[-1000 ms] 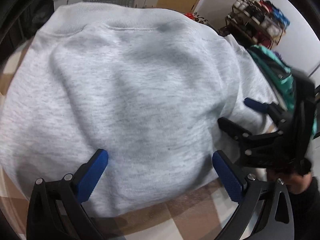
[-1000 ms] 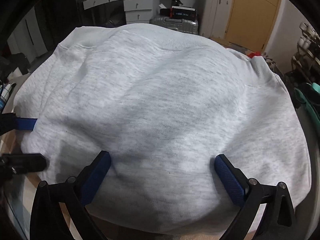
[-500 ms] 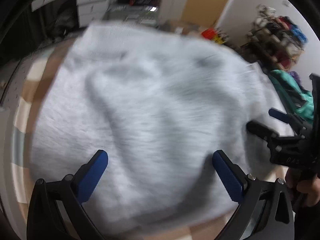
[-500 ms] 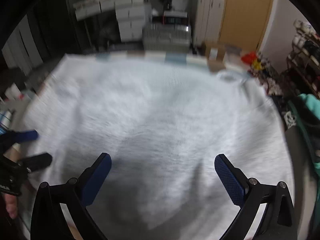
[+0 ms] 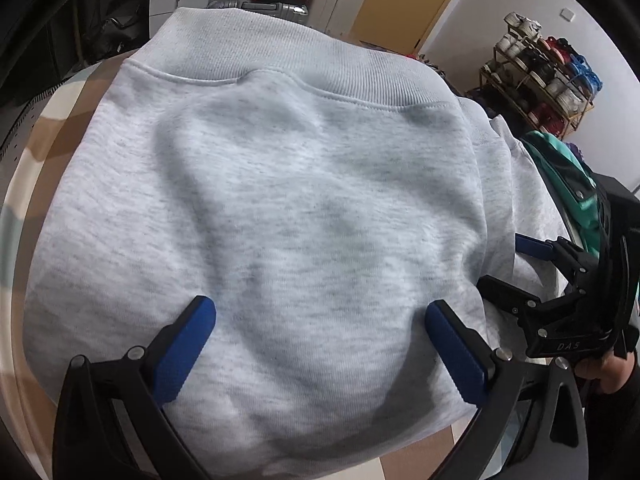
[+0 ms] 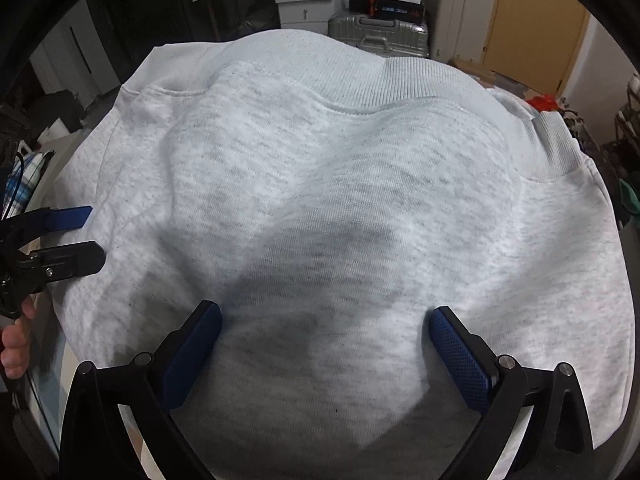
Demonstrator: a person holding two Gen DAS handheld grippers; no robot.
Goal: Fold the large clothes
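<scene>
Left wrist view: the left gripper (image 5: 320,312) stands with its jaws wide apart, the blue pads (image 5: 182,354) holding nothing and poised over the near part of a light grey sweatshirt (image 5: 272,208) that fills the span between and ahead of the fingers; whether the pads touch the cloth cannot be told. The sweatshirt lies folded on a checked table (image 5: 48,148), its ribbed band (image 5: 304,64) at the far edge ahead of the jaws, its near edge just behind the fingertips. Bare table shows outside the left finger and in a strip below the near edge. Outside the right finger the right gripper (image 5: 510,264), jaws likewise apart, sits at the garment's side edge, with a green bag (image 5: 568,184) beyond it. Right wrist view: the right gripper (image 6: 324,316) is spread wide and clamps nothing, the sweatshirt (image 6: 340,200) lying between and ahead of its fingers, ribbed band (image 6: 360,80) farthest off. Outside the left finger the left gripper (image 6: 86,236) stands parted at the cloth's edge, held by a hand (image 6: 16,340). Beyond the band stand a suitcase (image 6: 380,36) and white drawers (image 6: 304,0).
</scene>
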